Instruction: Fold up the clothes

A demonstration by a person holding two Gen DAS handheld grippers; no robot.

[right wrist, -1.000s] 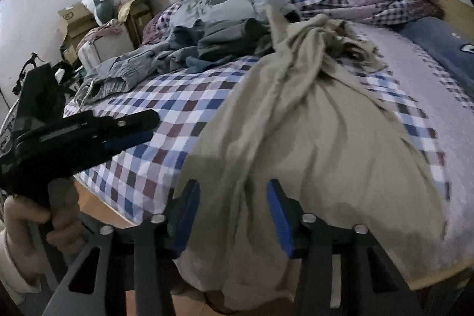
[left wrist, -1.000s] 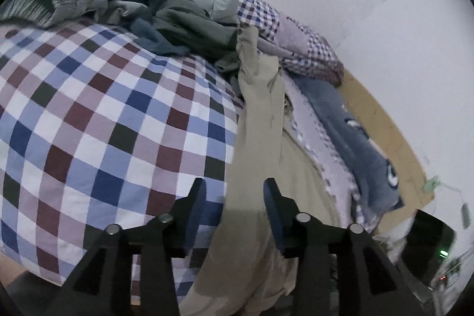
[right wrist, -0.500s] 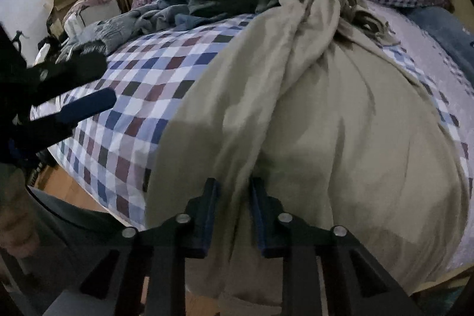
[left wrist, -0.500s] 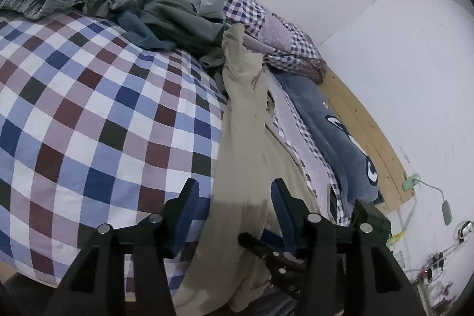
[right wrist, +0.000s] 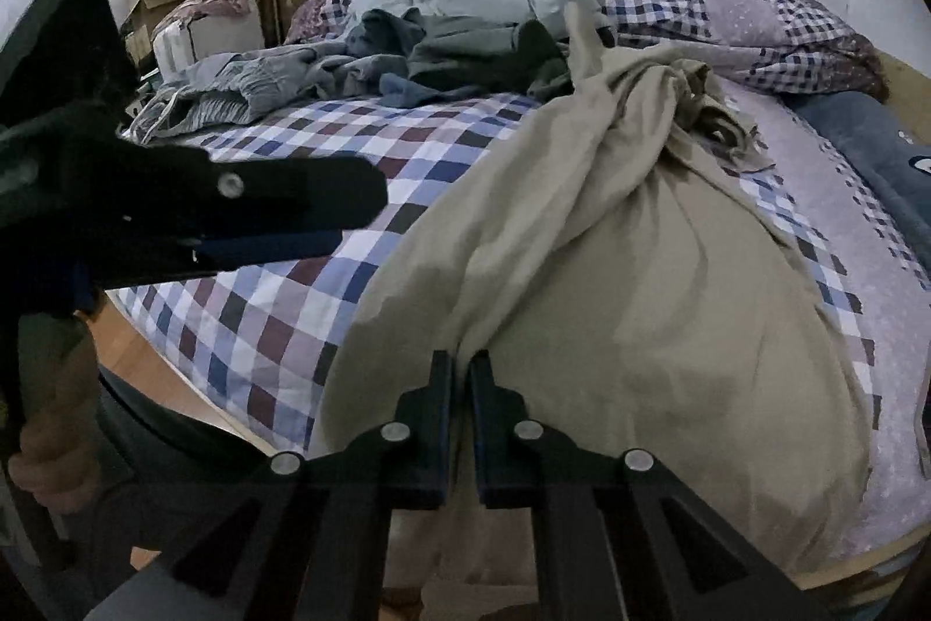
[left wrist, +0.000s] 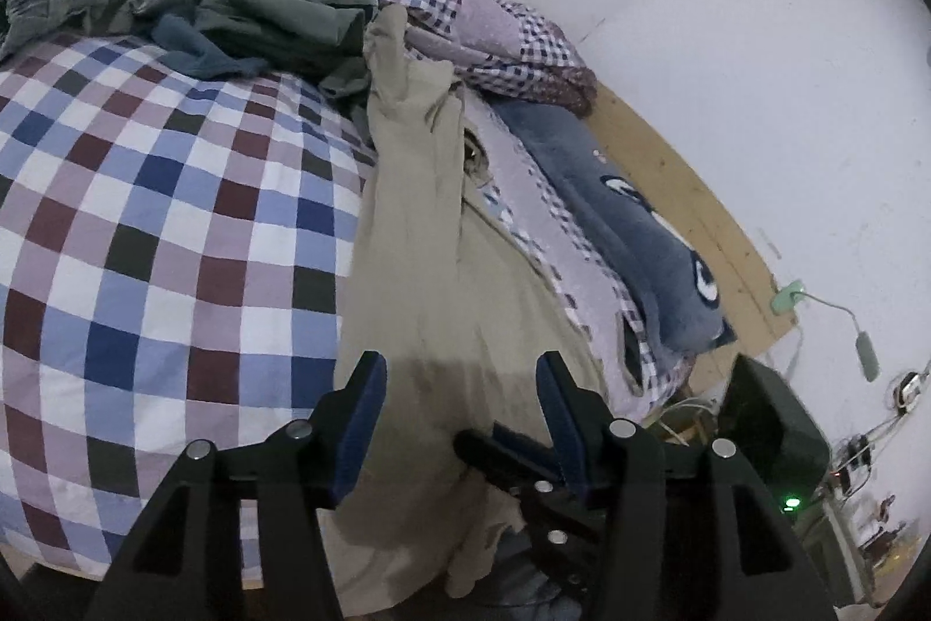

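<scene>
Bed point(right wrist: 326, 167): the largest item, spread with a checked cover in blue, maroon and white. It runs ahead and to the left of both claws. Its near edge lies just beneath them, bare floor showing below on the left.

Clothes heap point(right wrist: 465, 10): grey-green and dark blue garments, bunched and unfolded, far ahead of the right claw at the back of the bed. Judged to be awaiting folding.

Beige garment point(right wrist: 611, 283): the piece in hand, directly ahead of the right claw. Its near part spills over the bed edge; its far end is twisted into a knot-like bunch toward the heap. It is crumpled, with no fold lines showing. The drape suggests it is held at the hem so it can be drawn out flat.

Blue plush pillow point(left wrist: 628, 237): ahead and right of the left claw, along the wooden side rail.

Right claw point(right wrist: 459, 388): fingers pressed together, pinching the near edge of the beige garment.

Left claw point(left wrist: 459, 388): fingers spread wide, straddling the garment's left strip without gripping it; the right claw sits just below and right of it.

Open room: the checked cover left of the garment lies bare, judged ample for laying it flat. The right side is tighter against the pillow.
</scene>
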